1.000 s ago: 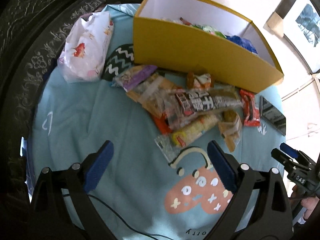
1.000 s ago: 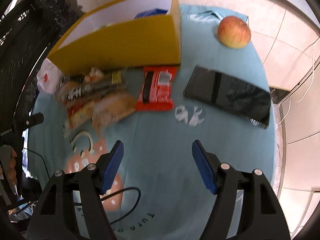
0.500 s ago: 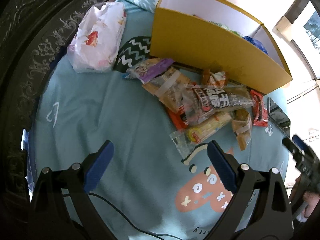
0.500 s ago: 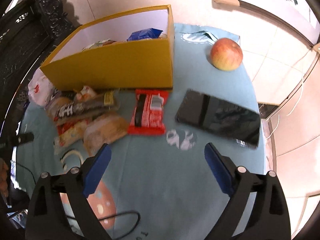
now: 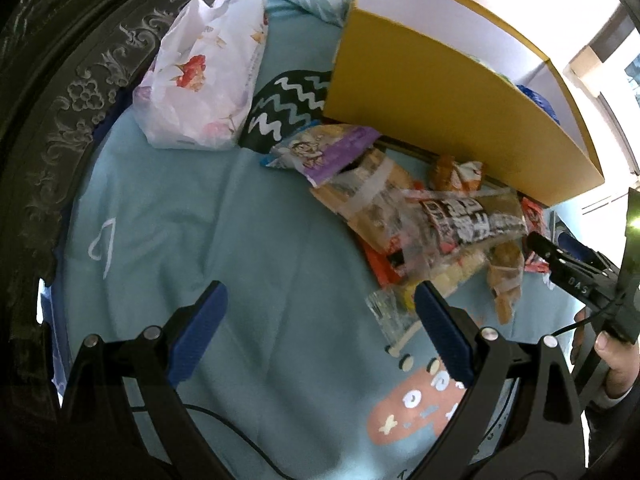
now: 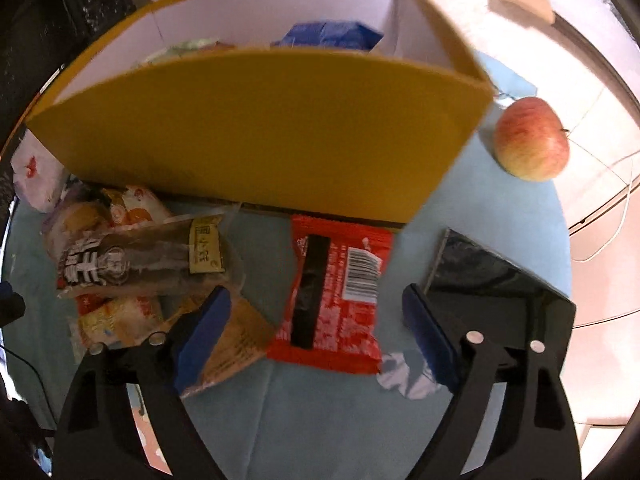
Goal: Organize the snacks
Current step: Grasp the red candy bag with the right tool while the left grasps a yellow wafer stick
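Observation:
A yellow box (image 6: 256, 132) with a white inside stands on a light blue cloth and holds several snacks, among them a blue packet (image 6: 328, 34). A red snack packet (image 6: 336, 300) lies flat in front of the box, between the open fingers of my right gripper (image 6: 316, 332). A pile of snack packets (image 5: 420, 220) lies beside the box, with a black-lettered clear pack (image 6: 132, 260) on top and a purple packet (image 5: 324, 152) at its left end. My left gripper (image 5: 320, 328) is open and empty above the cloth, short of the pile.
A black phone (image 6: 500, 292) lies right of the red packet. An apple (image 6: 532, 144) sits past the box's right corner. A flowered tissue pack (image 5: 204, 72) lies at the far left near a dark carved chair back (image 5: 52, 92). The right gripper shows in the left wrist view (image 5: 572, 272).
My right gripper has moved forward and down, so the red packet now lies between its fingers. My left gripper has shifted left and closer to the cloth; the pile sits further right in its view.

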Demonstrator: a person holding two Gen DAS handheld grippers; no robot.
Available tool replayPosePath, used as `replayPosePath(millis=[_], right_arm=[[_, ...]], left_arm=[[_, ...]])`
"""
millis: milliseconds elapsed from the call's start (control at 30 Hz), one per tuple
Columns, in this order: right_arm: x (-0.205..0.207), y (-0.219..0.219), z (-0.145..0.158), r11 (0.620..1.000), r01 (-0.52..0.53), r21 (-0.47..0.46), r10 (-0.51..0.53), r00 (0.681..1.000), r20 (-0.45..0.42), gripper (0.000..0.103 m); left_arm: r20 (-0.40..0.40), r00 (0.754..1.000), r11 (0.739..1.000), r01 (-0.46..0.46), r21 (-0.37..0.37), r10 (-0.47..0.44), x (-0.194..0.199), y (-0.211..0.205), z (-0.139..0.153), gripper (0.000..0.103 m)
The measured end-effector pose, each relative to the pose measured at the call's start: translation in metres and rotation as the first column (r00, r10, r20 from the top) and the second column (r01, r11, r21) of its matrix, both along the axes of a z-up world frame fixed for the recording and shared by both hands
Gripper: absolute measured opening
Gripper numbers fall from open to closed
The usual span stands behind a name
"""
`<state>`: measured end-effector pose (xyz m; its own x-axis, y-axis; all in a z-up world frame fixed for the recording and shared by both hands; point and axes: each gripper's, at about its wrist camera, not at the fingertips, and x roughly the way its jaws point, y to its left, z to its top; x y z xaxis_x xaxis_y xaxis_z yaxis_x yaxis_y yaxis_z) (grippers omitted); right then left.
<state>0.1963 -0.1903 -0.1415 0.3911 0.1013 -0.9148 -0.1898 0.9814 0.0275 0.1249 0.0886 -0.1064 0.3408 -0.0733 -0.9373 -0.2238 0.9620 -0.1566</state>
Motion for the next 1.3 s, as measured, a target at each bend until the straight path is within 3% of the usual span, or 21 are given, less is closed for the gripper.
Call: replayPosePath(millis=[100,267,300,333,633,800,933,1067,1133,1300], right_arm=[[0.006,0.003,-0.009,1.0,-0.01,-0.009,0.01,1.0,-0.027,0.088],[0.009,0.008,-0.019,0.999,-0.049,-0.017,0.048,0.998,-0.052,0.063],[0.008,0.01,-0.017,0.998,-0.066,-0.003,0.065,0.997,-0.05,0.049],[0.008,0.009,-0.015,0.997,-0.071,0.016,0.072,0.996,-0.058,0.045],[-0.016,-0.015,-0.003,0.99,-0.026,0.138,0.04,0.994,-0.102,0.045],[-0.046,-0.031,0.013,0.982,-0.007,0.19,0.028,0.994,-0.104,0.045],[-0.075,-0.04,0.019,0.973,0.009,0.229,0.019,0.992,-0.121,0.045],[-0.098,-0.053,0.02,0.966,0.034,0.258,0.003,0.99,-0.142,0.045],[-0.103,-0.06,0.018,0.962,0.05,0.267,-0.008,0.988,-0.154,0.045],[-0.105,-0.07,0.021,0.954,0.068,0.293,-0.023,0.988,-0.152,0.045]], left_arm=[[-0.011,1.0,1.0,-0.006,0.0,0.006,0.007,0.002,-0.007,0.096],[-0.022,1.0,1.0,0.003,0.001,-0.003,0.013,-0.003,-0.011,0.096],[-0.022,1.0,1.0,0.009,0.003,-0.009,0.014,-0.004,-0.01,0.096],[-0.02,1.0,1.0,0.012,0.004,-0.012,0.015,-0.006,-0.01,0.096],[0.002,0.998,0.998,0.056,0.005,-0.056,0.009,-0.022,0.001,0.096],[0.03,0.989,0.989,0.145,0.02,-0.145,0.002,-0.045,0.006,0.096],[0.061,0.957,0.958,0.278,0.075,-0.283,-0.002,-0.076,0.007,0.096],[0.052,0.908,0.906,0.408,0.114,-0.415,-0.002,-0.106,-0.004,0.096],[0.048,0.888,0.886,0.45,0.111,-0.457,0.0,-0.117,-0.011,0.096],[0.045,0.868,0.867,0.489,0.094,-0.495,0.011,-0.126,-0.027,0.095]])
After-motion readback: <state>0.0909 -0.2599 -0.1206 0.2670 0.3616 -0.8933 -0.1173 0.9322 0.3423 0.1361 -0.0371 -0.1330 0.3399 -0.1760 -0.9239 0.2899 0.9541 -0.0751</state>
